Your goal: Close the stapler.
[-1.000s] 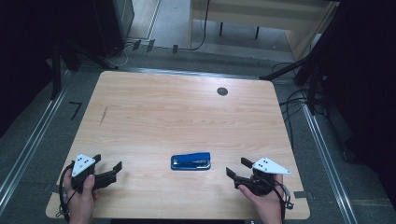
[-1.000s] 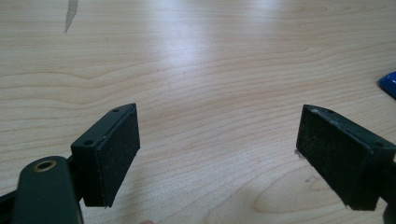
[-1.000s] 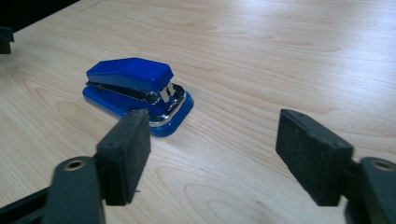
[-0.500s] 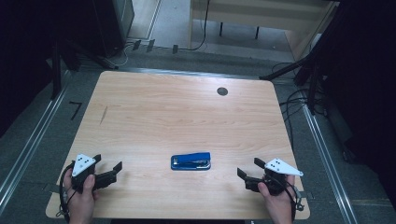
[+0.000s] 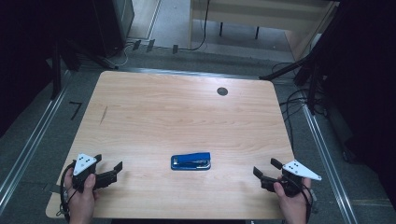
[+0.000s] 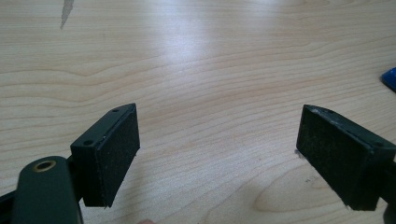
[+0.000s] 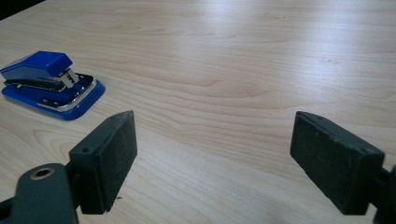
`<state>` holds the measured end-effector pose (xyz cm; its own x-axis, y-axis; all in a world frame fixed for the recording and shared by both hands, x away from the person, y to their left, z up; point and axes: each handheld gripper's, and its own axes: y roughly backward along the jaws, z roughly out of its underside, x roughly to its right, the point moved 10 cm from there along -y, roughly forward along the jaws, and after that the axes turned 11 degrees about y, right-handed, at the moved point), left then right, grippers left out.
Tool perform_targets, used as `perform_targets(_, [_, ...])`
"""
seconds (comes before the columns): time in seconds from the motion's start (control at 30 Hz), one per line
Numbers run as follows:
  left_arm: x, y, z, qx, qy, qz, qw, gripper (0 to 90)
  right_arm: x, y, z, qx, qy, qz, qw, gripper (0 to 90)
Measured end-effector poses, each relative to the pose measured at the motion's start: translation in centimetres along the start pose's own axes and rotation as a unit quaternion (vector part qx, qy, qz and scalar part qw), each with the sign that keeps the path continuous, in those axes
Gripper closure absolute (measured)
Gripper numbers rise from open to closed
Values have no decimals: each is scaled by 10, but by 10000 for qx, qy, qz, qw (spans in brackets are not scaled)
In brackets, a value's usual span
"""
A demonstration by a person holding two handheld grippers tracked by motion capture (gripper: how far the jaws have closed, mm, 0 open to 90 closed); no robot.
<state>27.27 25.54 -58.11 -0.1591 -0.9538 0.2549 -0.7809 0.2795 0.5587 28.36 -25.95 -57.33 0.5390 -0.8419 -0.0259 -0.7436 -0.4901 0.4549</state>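
A blue stapler with a metal top lies flat near the front middle of the wooden table. The right gripper view shows the stapler at far left, and its blue edge pokes in at the right of the left gripper view. My left gripper rests at the front left corner, held by a hand, its jaws wide apart with nothing between them. At the front right, my right gripper is open too, with bare wood between its pads. Both grippers stand well apart from the stapler.
A small dark round grommet sits near the table's far right. A dark streak marks the wood at left. Cables and stand legs lie on the floor beyond the right edge. A wooden desk stands behind.
My right gripper has shifted to the right and slightly toward the front edge, away from the stapler. The left gripper and the stapler have stayed put.
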Motion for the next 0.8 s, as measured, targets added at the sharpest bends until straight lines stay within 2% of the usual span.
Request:
perform_targets(0.2, [-1,1,-1,43,26,-62,10000,138,15,9,12,-48,-120,294,9995,146])
perform_targets(0.37, [-2,3,0,83,76,-106,9999,138,22,18,21,-125,-111,492,9986,146])
perform_targets(0.43, [-2,2,0,39,49,-126,9999,138,25,21,24,-84,-194,519,9984,145])
perform_targets(0.6, [0,2,1,45,-41,-109,9999,138,32,31,29,-76,-227,719,9971,145])
perform_targets(0.67, [0,2,2,24,-8,-46,10000,138,34,34,31,-42,-287,747,9968,146])
perform_targets(0.8, [1,2,3,1,-42,-56,10000,138,37,37,33,-23,-357,756,9965,147])
